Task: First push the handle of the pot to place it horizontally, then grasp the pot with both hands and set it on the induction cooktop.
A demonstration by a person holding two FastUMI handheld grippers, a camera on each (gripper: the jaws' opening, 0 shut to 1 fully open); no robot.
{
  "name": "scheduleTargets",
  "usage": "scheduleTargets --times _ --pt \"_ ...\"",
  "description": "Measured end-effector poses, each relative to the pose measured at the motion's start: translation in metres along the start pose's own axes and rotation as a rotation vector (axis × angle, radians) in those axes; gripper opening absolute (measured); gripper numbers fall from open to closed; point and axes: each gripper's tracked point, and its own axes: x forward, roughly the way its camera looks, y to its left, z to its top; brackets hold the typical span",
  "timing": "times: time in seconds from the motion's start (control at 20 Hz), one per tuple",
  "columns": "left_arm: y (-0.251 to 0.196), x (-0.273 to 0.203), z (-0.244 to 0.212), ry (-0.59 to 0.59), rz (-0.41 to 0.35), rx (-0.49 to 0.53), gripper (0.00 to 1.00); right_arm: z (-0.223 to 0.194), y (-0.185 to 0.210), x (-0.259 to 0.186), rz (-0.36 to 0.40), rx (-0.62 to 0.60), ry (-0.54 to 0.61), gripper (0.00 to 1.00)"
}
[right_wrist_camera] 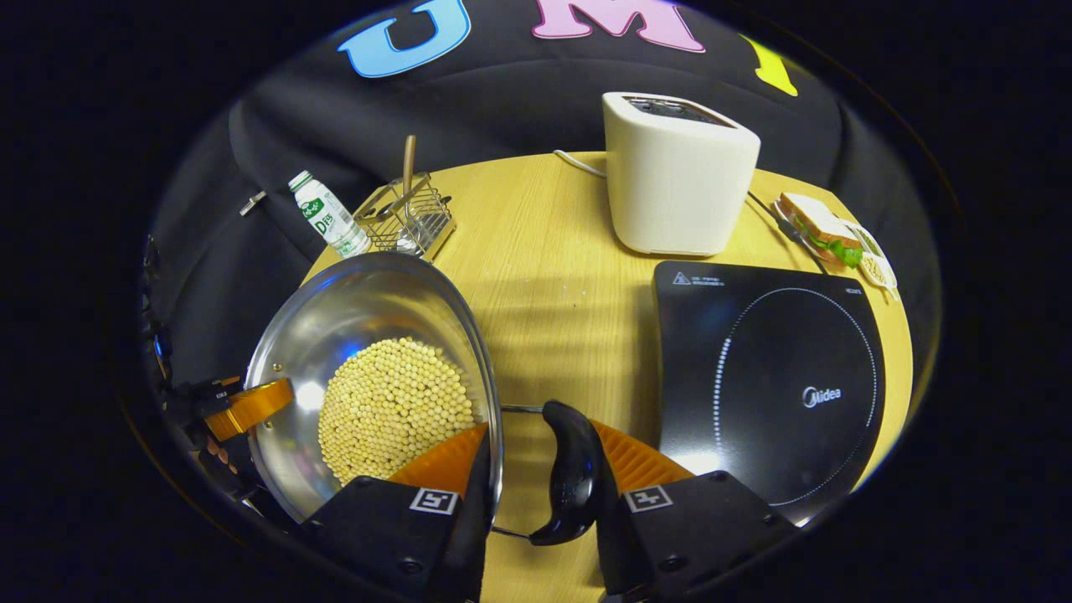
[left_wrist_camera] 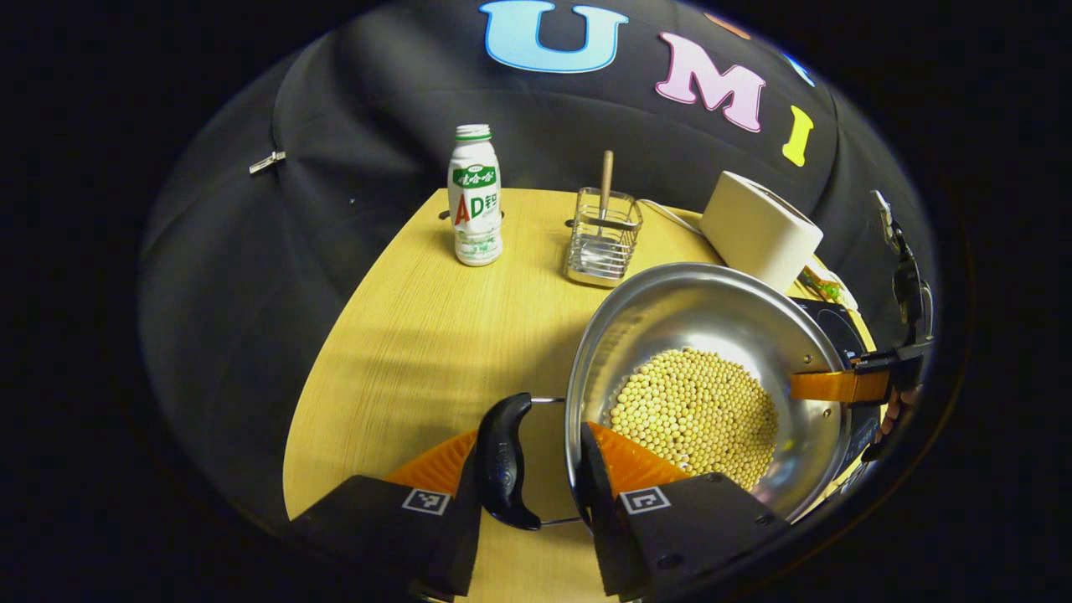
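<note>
**Steel pot held at both handles beside the cooktop**

Steel pot (left_wrist_camera: 712,335), shiny inside and with a layer of pale round beans (left_wrist_camera: 695,414) on its bottom, sits over the wooden tabletop (left_wrist_camera: 419,335). In the right gripper view the pot (right_wrist_camera: 368,335) is left of the black induction cooktop (right_wrist_camera: 770,377), with a strip of bare tabletop showing between them; whether its base rests on the wood or hangs above it cannot be told.

In the left gripper view, the left gripper (left_wrist_camera: 536,469) has one finger outside the black side handle (left_wrist_camera: 505,461) and the other inside the pot wall, so handle and rim both sit between them. The fingers look closed on that handle and rim, though the actual contact is hidden by the handle itself. The right gripper (right_wrist_camera: 536,473) straddles the opposite handle (right_wrist_camera: 569,469) the same way, with its left finger inside the rim.

Across the pot in the left gripper view, part of the other gripper reaches over the far rim; its body is dark and cut off at the edge.

At the back of the tabletop stand a white bottle (left_wrist_camera: 475,197), a wire holder (left_wrist_camera: 603,239) with a wooden stick in it, and a cream toaster (right_wrist_camera: 678,172). A sandwich (right_wrist_camera: 825,226) lies beyond the cooktop, its plate barely readable.
</note>
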Motion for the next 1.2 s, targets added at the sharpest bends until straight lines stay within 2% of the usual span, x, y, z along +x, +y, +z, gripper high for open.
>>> scheduleTargets --times 0.1,0.15,0.3,0.4,0.45,0.5,0.6,1.0,1.05,1.1,1.2 --pt "-0.018 -0.009 0.001 0.004 -0.01 0.006 0.59 0.001 -0.014 -0.017 -0.009 0.002 0.001 0.57" --pt "-0.028 -0.014 0.003 0.006 -0.016 0.007 0.59 0.001 -0.022 -0.025 -0.013 0.004 0.0 0.53" --pt "-0.061 -0.024 0.008 0.014 -0.031 0.011 0.59 0.003 -0.049 -0.05 -0.029 0.018 0.0 0.6" --pt "-0.084 -0.032 0.011 0.011 -0.038 0.012 0.59 0.005 -0.069 -0.062 -0.034 0.021 -0.005 0.53" --pt "-0.095 -0.034 0.013 0.009 -0.042 0.013 0.59 0.007 -0.078 -0.069 -0.035 0.026 -0.011 0.52" --pt "-0.106 -0.035 0.014 0.008 -0.047 0.015 0.6 0.007 -0.088 -0.074 -0.037 0.029 -0.013 0.57" --pt "-0.131 -0.035 0.017 0.014 -0.06 0.022 0.59 0.008 -0.11 -0.084 -0.041 0.036 -0.014 0.57" --pt "-0.226 -0.023 0.031 0.026 -0.099 0.055 0.59 0.019 -0.203 -0.103 -0.07 0.073 -0.018 0.56" --pt "-0.237 -0.019 0.032 0.026 -0.102 0.061 0.59 0.021 -0.212 -0.104 -0.07 0.078 -0.015 0.52" --pt "-0.247 -0.016 0.034 0.027 -0.105 0.066 0.59 0.021 -0.222 -0.105 -0.072 0.086 -0.013 0.56" --pt "-0.266 -0.01 0.037 0.03 -0.111 0.071 0.59 0.024 -0.241 -0.106 -0.076 0.094 -0.012 0.56"
